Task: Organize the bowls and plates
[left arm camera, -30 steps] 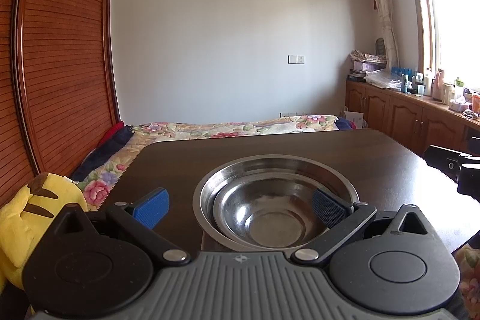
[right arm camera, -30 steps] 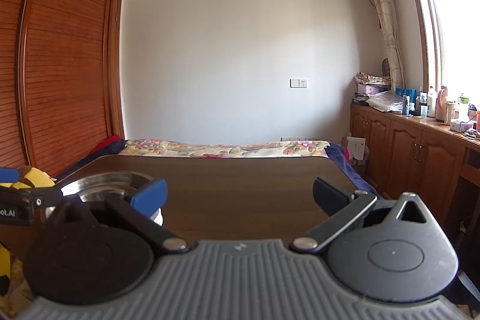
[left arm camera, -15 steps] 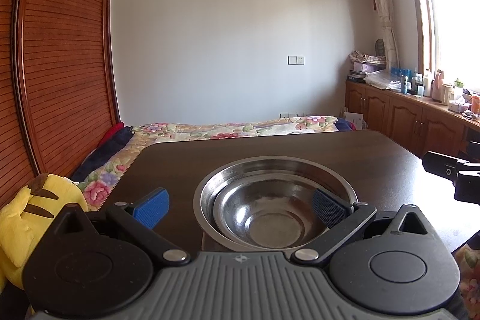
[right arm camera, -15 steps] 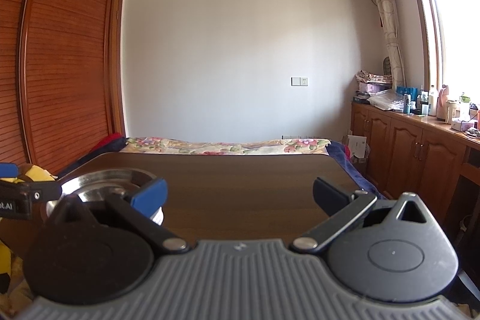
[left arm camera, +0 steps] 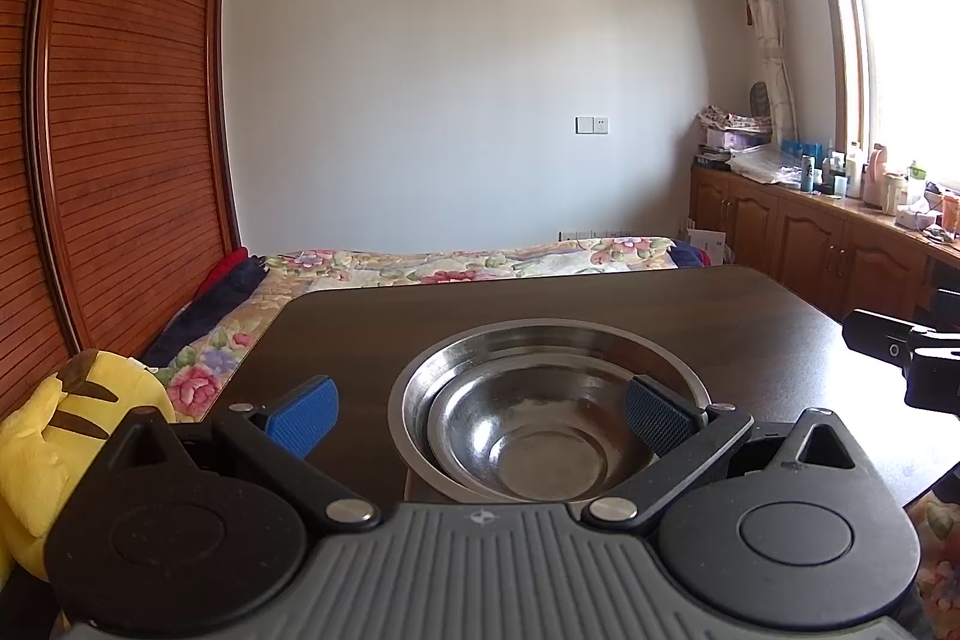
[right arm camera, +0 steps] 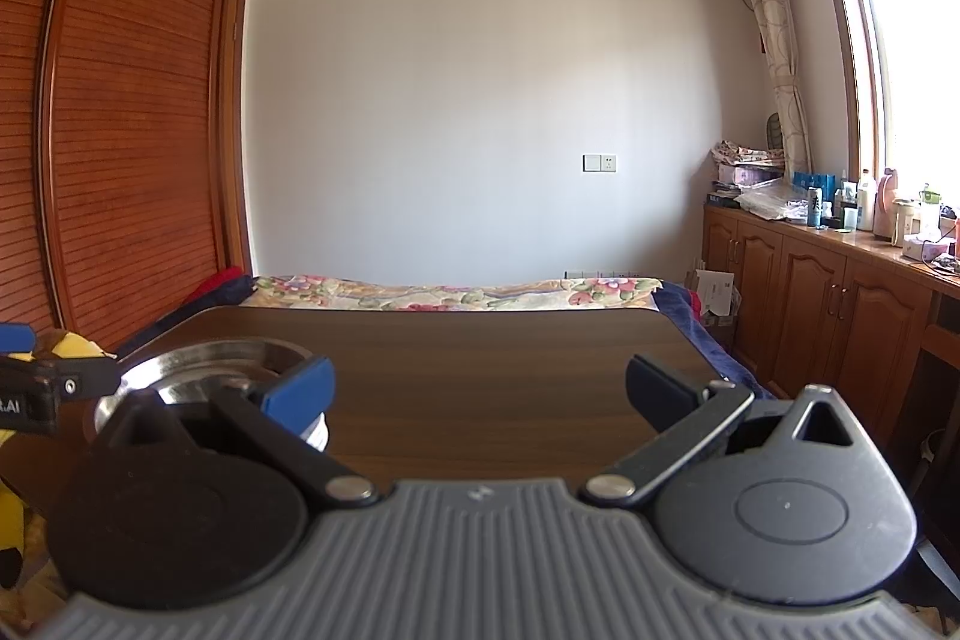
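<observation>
Only the left wrist view looks into the nested steel bowls [left arm camera: 543,418] on the dark table [left arm camera: 600,304]. The left gripper [left arm camera: 480,409] gapes wide, its right finger seemingly over the rim. The right gripper [right arm camera: 477,394] is spread wide, empty, hiding most of them.

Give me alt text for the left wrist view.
Two steel bowls, the smaller nested inside the larger, sit on a dark wooden table just ahead of the open, empty left claw. A floral bed lies behind; the right claw enters at right.
</observation>
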